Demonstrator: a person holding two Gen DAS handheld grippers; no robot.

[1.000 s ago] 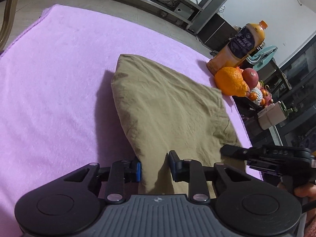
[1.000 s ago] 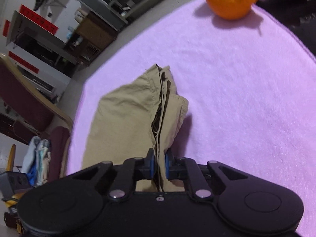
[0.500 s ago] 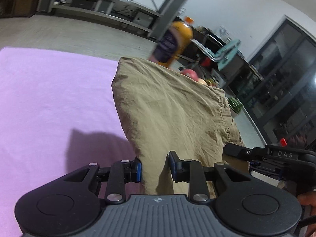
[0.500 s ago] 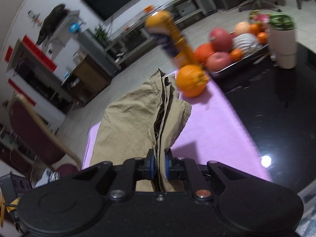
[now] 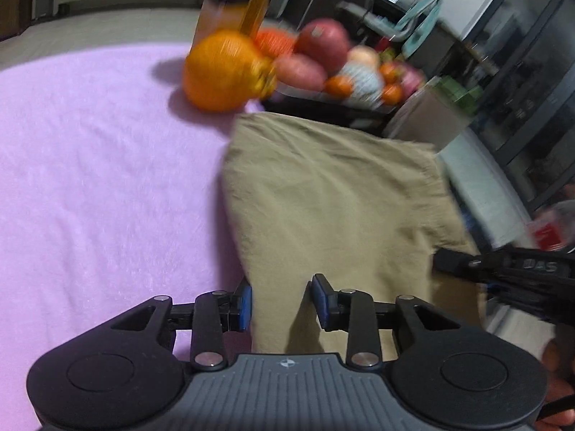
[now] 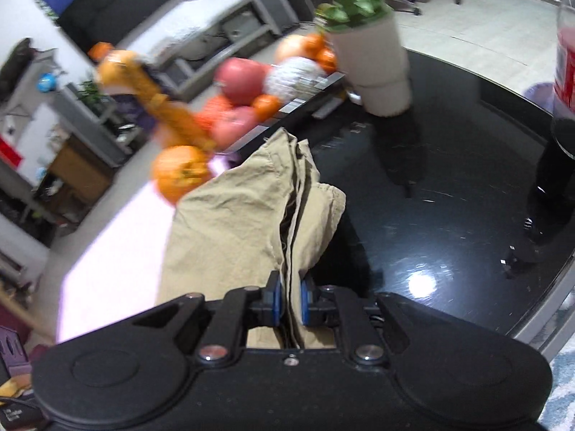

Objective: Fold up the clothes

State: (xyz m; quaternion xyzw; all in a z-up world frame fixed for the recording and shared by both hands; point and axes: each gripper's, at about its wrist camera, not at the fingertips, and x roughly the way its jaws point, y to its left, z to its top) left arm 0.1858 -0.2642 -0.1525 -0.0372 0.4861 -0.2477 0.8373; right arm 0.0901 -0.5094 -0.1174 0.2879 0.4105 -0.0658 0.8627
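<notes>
A folded khaki garment (image 5: 334,201) hangs in the air between both grippers, over the right edge of the purple cloth (image 5: 90,179). My left gripper (image 5: 281,303) has its pads on either side of the garment's near edge, with a wide gap filled by fabric. My right gripper (image 6: 288,300) is shut on the garment's stacked layers (image 6: 251,222). The right gripper's black body shows in the left wrist view (image 5: 503,269), at the garment's right side. The frames are motion-blurred.
A large orange (image 5: 222,72), an orange juice bottle (image 6: 151,93) and a tray of fruit (image 5: 341,68) stand at the cloth's far right. A white cup with green contents (image 6: 373,64) and a red-labelled bottle (image 6: 564,54) stand on the black glossy table (image 6: 449,197).
Both grippers have carried the garment up off the purple cloth and to the right, toward the fruit and the black table. Both grips are unchanged.
</notes>
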